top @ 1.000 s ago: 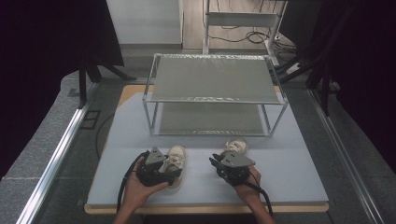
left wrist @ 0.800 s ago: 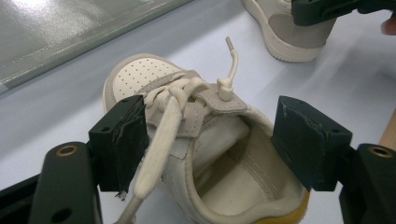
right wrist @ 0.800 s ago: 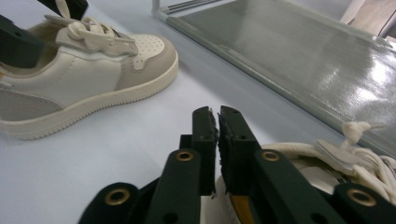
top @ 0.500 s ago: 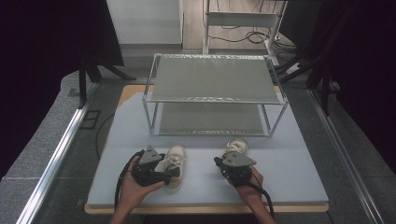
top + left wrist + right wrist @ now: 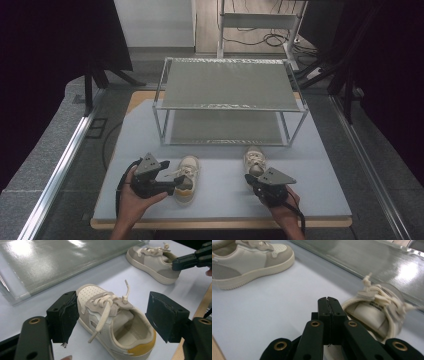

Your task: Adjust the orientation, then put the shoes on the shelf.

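Observation:
Two small white sneakers lie on the pale mat in front of a rack. The left sneaker (image 5: pixel 186 173) (image 5: pixel 112 322), with a yellow heel patch, sits between the pads (image 5: pixel 63 315) of my left gripper (image 5: pixel 170 181) (image 5: pixel 112 317). Its jaws stand wide, and the right pad is clear of the shoe. The right sneaker (image 5: pixel 254 161) (image 5: pixel 374 310) (image 5: pixel 152 258) lies with its heel toward my right gripper (image 5: pixel 255 181) (image 5: pixel 328 305). That gripper is shut, pads pressed together with nothing seen between them, and its tips are beside the heel rim.
A two-shelf metal rack (image 5: pixel 230 87) stands at the back of the mat (image 5: pixel 225 200), just beyond the shoes. The table's wooden front edge (image 5: pixel 220 222) runs close behind both hands. Dark stands and cables lie beyond the table.
My right gripper has drawn back toward the near edge and a little right, away from the right sneaker. My left gripper shifted slightly left. Both sneakers stay where they were.

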